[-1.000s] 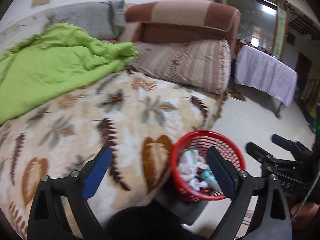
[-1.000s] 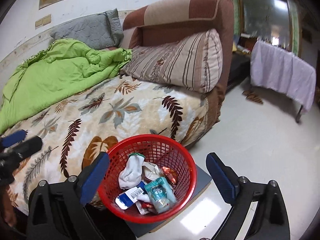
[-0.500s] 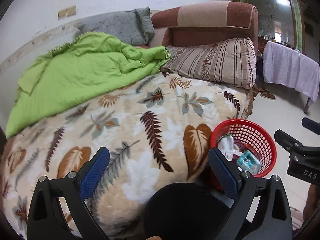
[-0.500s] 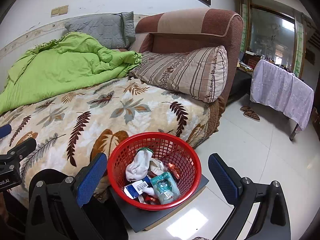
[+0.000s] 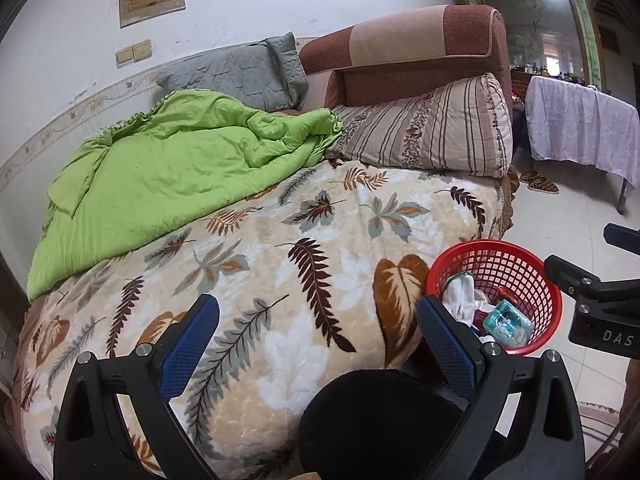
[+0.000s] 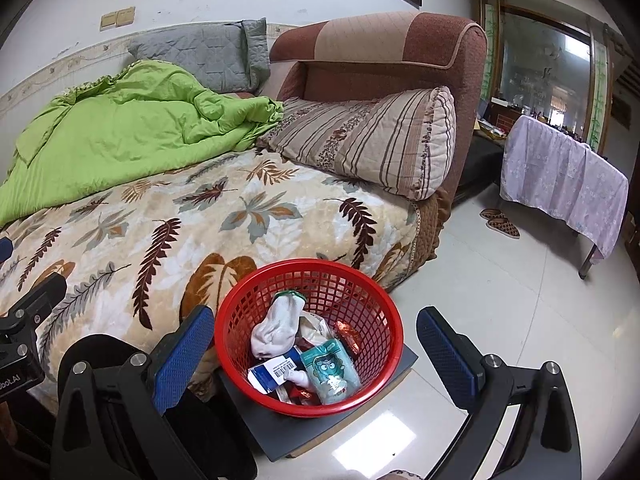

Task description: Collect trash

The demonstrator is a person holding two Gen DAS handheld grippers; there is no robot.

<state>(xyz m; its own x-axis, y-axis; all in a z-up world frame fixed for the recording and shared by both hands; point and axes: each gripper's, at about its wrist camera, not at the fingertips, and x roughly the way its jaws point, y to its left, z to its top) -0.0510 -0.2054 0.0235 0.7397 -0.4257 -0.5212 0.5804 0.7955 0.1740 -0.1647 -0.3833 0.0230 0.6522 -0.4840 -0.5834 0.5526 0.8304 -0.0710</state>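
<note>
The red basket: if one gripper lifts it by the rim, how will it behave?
The red basket looks like thin plastic mesh, so probably light, and the rim may flex. Its load, a sock and wrappers, seems light. Lifted from one side, it would likely tilt and could spill.

Left gripper (image 5: 316, 330) black frame, 2 blue textured pads, silver screws, right gripper (image 6: 314, 334) identical, white "DAS" lettering at right edge

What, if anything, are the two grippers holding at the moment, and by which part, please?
Nothing is held. The left gripper and the right gripper are both open and empty; the trash already lies in the red basket.
</note>
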